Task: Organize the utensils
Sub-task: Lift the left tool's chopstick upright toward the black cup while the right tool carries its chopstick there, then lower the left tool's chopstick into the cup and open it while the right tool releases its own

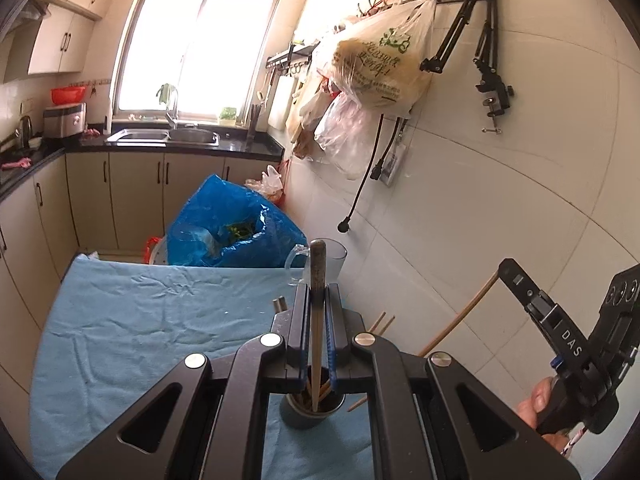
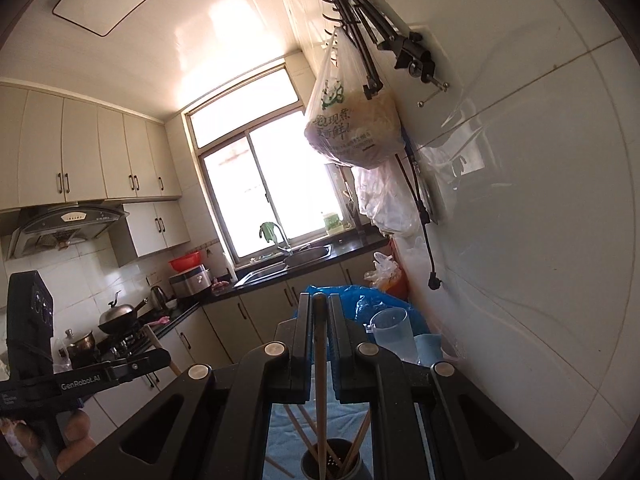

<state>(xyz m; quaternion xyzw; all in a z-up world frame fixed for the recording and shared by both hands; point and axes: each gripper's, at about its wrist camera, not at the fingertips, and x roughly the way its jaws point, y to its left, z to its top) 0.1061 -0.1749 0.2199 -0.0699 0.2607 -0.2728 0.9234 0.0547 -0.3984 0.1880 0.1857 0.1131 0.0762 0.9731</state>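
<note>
Each claw [image 1: 318, 296] [image 2: 319, 308] clamped on chopstick [image 1: 317, 344] [image 2: 320, 364]

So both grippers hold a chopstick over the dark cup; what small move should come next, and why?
Probably open the left gripper and release. Its chopstick stands upright with the lower end already inside the dark holder among the others, so it should drop in. The right gripper holds its own chopstick in the same cup, and could follow.

Desk cloth [image 1: 140, 320] light blue, plain. Utensil holder [image 1: 312, 412] dark grey. Chopsticks [image 2: 320, 380] tan wood. Bag [image 1: 236, 224] beyond desk's far edge bright blue. Measuring cup [image 2: 394, 336] clear. Both hand-held grippers black, left one [image 1: 318, 304] blue-padded.
</note>
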